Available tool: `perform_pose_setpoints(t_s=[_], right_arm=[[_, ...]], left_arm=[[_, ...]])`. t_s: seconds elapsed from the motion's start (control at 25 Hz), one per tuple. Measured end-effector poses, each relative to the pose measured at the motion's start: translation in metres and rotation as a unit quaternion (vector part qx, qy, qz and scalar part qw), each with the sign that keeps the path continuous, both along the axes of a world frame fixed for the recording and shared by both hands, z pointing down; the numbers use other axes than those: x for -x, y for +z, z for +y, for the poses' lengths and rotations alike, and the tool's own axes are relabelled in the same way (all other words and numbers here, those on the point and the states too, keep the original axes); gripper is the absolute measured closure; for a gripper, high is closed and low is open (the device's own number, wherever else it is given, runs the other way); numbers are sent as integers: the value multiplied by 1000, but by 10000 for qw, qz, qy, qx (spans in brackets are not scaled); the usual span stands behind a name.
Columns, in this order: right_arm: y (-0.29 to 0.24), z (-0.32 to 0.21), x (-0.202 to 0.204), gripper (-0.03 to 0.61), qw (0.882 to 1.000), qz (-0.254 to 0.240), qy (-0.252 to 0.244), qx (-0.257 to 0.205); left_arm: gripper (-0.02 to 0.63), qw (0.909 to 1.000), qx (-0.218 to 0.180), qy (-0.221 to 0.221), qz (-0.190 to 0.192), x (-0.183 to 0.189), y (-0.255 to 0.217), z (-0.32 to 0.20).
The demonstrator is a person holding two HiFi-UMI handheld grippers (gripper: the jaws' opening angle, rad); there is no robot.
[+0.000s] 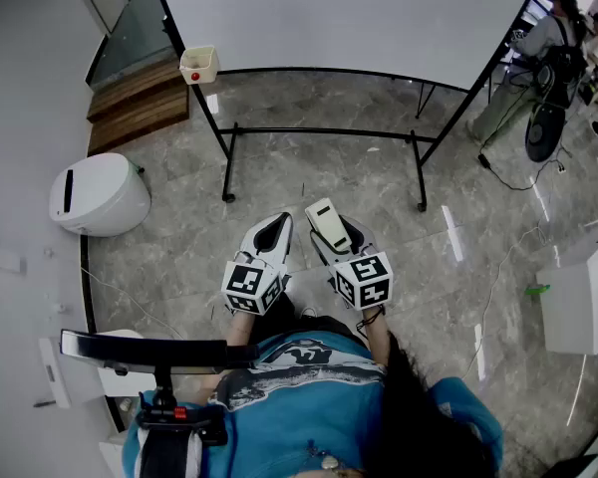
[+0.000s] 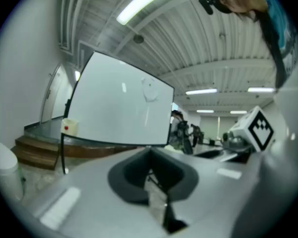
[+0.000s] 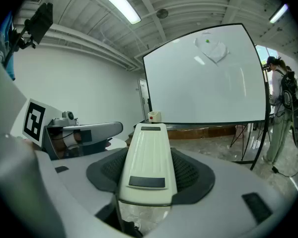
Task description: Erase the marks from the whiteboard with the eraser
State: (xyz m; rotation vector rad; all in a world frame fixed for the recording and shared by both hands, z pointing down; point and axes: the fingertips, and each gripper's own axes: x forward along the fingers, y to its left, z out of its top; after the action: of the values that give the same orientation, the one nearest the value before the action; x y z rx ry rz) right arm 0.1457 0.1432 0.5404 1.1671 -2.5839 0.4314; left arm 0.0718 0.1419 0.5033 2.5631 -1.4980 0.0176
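Wiping is not begun: your right gripper clamps its fingers on the eraser, left gripper fingers are together. Faint marks, upper right of frame, are left on the whiteboard.

Bare floor ahead — whiteboard stand crosses the way.

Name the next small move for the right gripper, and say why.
Probably carry the right gripper forward and up toward the white whiteboard: its jaws clamp the cream plastic eraser, but the board stands apart ahead, a faint mark near its top.
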Motion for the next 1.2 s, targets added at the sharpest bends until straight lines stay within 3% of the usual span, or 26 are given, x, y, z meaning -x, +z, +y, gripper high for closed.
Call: perform_pose_setpoints(t_s=[0.4,0.68,0.96,1.2], right_arm=[[1,-33,11,314,9994,-264,-164,145],[8,-100,30,314,9998,-83,-13,198],[-12,-208,78,314,9995,-128,271,32],[-19,-290,128,314,9992,148,343,-136]], left_arm=[[611,10000,-15,45,-46,2,1,-35],[611,9997,-52,236,-75,20,5,-104],[611,9989,-292,339,-158,75,-17,-211],[611,9989,-345,303,-90,132,-25,-298]])
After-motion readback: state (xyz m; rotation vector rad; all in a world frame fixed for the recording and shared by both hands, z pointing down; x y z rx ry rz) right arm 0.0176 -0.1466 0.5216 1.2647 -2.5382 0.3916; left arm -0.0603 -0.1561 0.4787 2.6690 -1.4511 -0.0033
